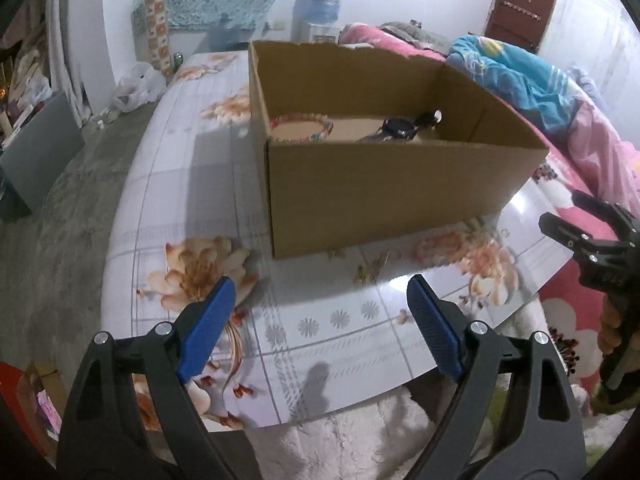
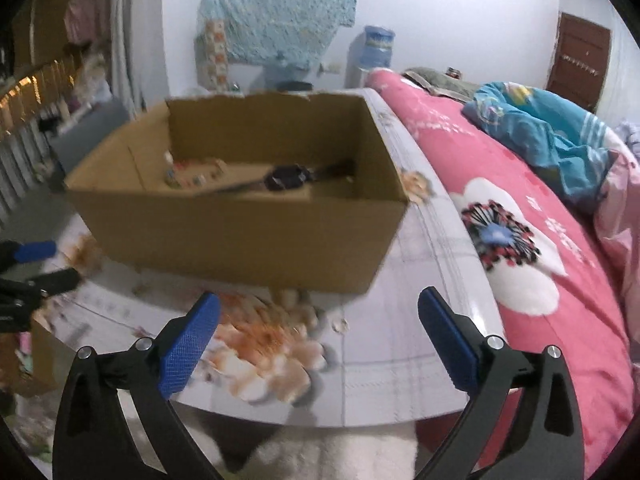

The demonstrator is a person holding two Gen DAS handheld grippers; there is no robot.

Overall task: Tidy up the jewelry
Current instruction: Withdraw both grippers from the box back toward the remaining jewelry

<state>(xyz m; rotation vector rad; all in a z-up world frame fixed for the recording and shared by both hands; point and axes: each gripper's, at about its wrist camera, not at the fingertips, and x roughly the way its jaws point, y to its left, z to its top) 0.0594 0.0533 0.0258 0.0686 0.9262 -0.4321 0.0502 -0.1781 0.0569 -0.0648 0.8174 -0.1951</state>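
1. An open cardboard box [image 1: 384,184] stands on a table [image 1: 328,328] covered in a pale floral, glossy sheet; it sits toward the table's far right part, with one side running along the table's right edge next to a pink bed [image 2: 520,248]
2. Inside the box, a beaded bracelet [image 1: 301,128] of mixed colours lies on the floor near the left wall, forming a round loop
3. A dark wristwatch [image 1: 400,128] lies in the box to the right of the bracelet, its strap stretching toward the far right corner; the two pieces are apart
4. A few small gold-toned pieces [image 1: 372,270] lie on the table just in front of the box's near wall; what they are is too small to tell
5. The left gripper [image 1: 320,312] hovers over the table's near edge, its blue-padded jaws spread wide with nothing between them
6. The right gripper [image 2: 320,320] is likewise over the near edge, closer to the right corner, jaws wide apart and empty; this view is blurred
7. A blue blanket [image 2: 552,136] lies crumpled on the bed, and a water dispenser bottle [image 1: 322,2] stands by the far wall
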